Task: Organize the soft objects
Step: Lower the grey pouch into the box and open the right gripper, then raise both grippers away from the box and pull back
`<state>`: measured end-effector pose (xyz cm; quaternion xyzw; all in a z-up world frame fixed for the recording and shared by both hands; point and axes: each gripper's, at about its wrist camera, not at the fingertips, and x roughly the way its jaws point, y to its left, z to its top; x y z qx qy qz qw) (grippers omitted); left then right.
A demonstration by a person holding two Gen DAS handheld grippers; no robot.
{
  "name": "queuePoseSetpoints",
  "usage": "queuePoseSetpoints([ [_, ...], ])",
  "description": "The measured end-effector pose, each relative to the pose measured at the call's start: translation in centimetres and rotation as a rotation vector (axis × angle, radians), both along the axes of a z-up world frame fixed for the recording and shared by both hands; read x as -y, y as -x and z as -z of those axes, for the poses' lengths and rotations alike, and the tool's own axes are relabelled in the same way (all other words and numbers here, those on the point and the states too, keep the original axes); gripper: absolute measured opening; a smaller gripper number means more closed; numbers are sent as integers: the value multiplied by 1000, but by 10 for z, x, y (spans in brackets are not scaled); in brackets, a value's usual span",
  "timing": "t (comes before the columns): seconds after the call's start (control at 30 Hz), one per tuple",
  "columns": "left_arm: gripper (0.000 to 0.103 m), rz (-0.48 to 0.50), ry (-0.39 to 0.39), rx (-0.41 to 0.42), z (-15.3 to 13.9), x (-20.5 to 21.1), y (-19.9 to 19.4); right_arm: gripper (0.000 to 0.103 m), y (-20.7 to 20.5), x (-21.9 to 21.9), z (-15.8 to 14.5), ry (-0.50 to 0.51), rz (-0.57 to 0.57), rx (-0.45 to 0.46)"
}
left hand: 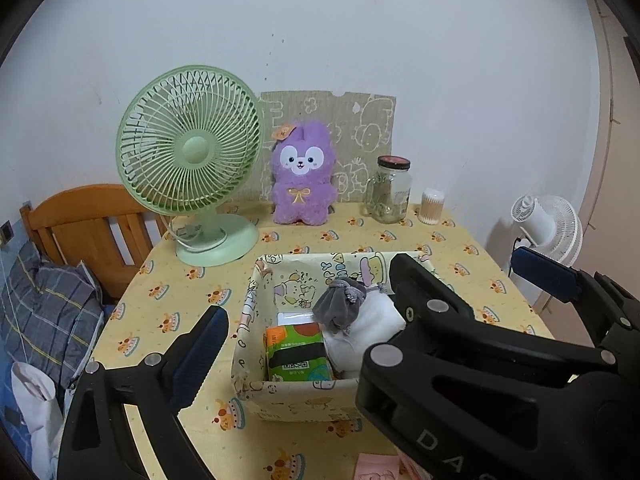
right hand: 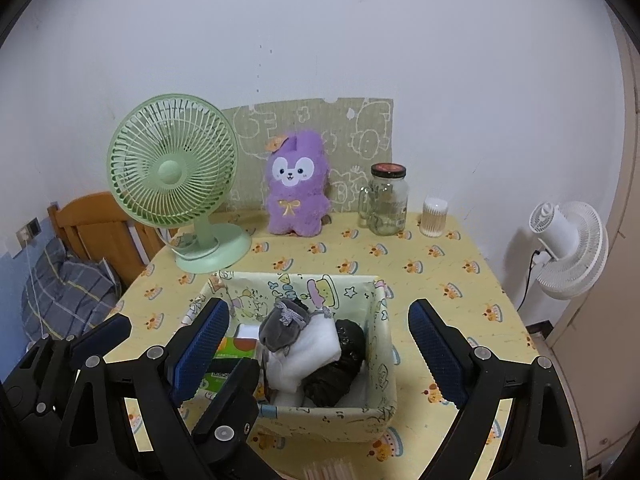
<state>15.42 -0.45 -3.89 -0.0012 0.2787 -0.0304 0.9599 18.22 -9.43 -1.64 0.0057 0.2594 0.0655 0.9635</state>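
Nearest the lens in the right wrist view, the right tool (right hand: 320, 344) is hanging above the front of the fabric storage box (right hand: 320, 420) with its blue-padded fingers (right hand: 438, 354) standing wide apart and gripping nothing. The left tool (right hand: 172, 344) is crossing in from the lower left of that view, one of its fingers reaching over the box's near-left corner. In the left wrist view the left tool (left hand: 308, 300) is likewise spread apart and empty, one finger to the left of the box (left hand: 296, 402) and the other over its right side, while the right tool (left hand: 546, 274) is showing at the far right edge.

The box is sitting on the yellow patterned worktop (right hand: 460, 280) and is holding the soft things: a grey sock (right hand: 282, 328) is lying on top of a folded white cloth (right hand: 308, 350), a dark bundled item (right hand: 340, 368) is resting beside the cloth against the right wall, and a green tissue pack (left hand: 298, 354) is filling the left side.

Beyond the box, a green desk fan (right hand: 172, 176) is standing at the left of the worktop. A purple plush bunny (right hand: 296, 186) is sitting upright at the back, leaning against a patterned board (right hand: 360, 128) propped on the wall. To its right a glass jar (right hand: 388, 200) with a dark lid is standing, and near that a tub of cotton swabs (right hand: 434, 218). Off the worktop, a white fan (right hand: 568, 248) is standing at the right, and a wooden bed frame (right hand: 100, 224) with a plaid pillow (right hand: 68, 292) is showing at the left.
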Motion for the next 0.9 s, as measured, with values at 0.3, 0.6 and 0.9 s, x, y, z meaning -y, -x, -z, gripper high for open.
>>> queuePoseSetpoints([
  [0.3, 98, 14, -3, 27, -9, 6, 17, 93, 19, 9, -10, -3, 12, 25],
  [0.6, 98, 20, -5, 54, -16, 11, 36, 93, 38, 14, -16, -1, 14, 42],
  [0.9, 98, 30, -2, 75, -18, 14, 51, 93, 58, 18, -20, 0, 25, 61],
])
